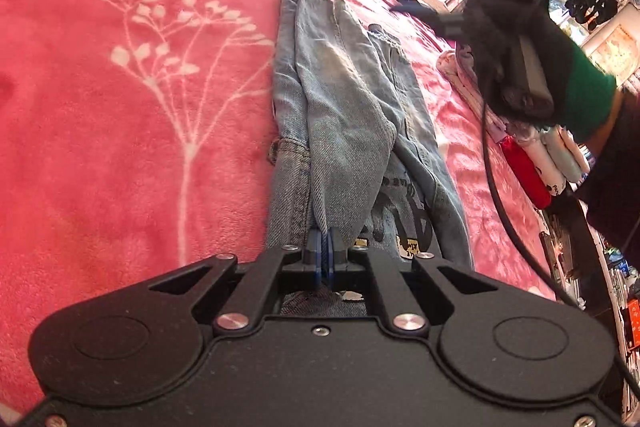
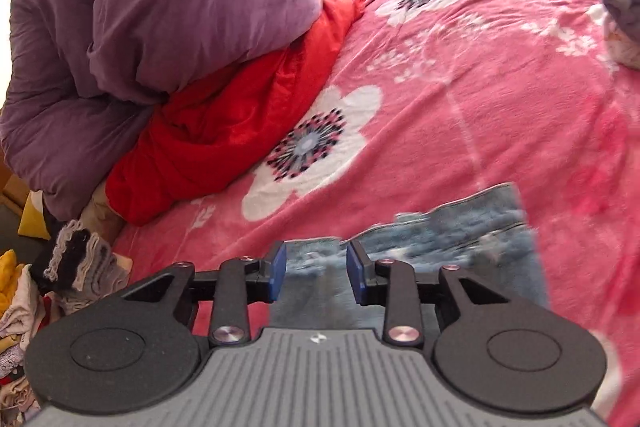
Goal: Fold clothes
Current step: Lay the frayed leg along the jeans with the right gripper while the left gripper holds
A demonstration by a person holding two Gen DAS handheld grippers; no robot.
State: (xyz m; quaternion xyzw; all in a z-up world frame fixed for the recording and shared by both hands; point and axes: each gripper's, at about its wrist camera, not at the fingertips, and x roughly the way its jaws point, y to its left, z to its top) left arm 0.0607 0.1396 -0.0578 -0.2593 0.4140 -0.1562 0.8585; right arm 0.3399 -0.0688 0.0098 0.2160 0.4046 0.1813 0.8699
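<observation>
While the jeans point(image 1: 348, 115) lie folded lengthwise on the pink floral blanket point(image 1: 132, 131) of the bed, the left gripper point(image 1: 325, 247) is pinched tight on a fold of denim at their near end, its blue pads pressed together with the cloth rising from between them. The garment runs away from that gripper toward the far side of the bed, a printed patch showing at its near right. In the right wrist view, the right gripper point(image 2: 316, 273) stands partly open over a frayed, light-blue edge of the jeans point(image 2: 460, 239); denim lies below and between its blue pads, which are apart and do not press on it. To the far left sit a purple quilt point(image 2: 160, 7) and a red quilt point(image 2: 224, 131) bunched together. In the left wrist view, a black-gloved hand point(image 1: 508, 39) with a green sleeve point(image 1: 584, 95) carries the other gripper above folded clothes point(image 1: 532, 155) at the bed's right edge.
</observation>
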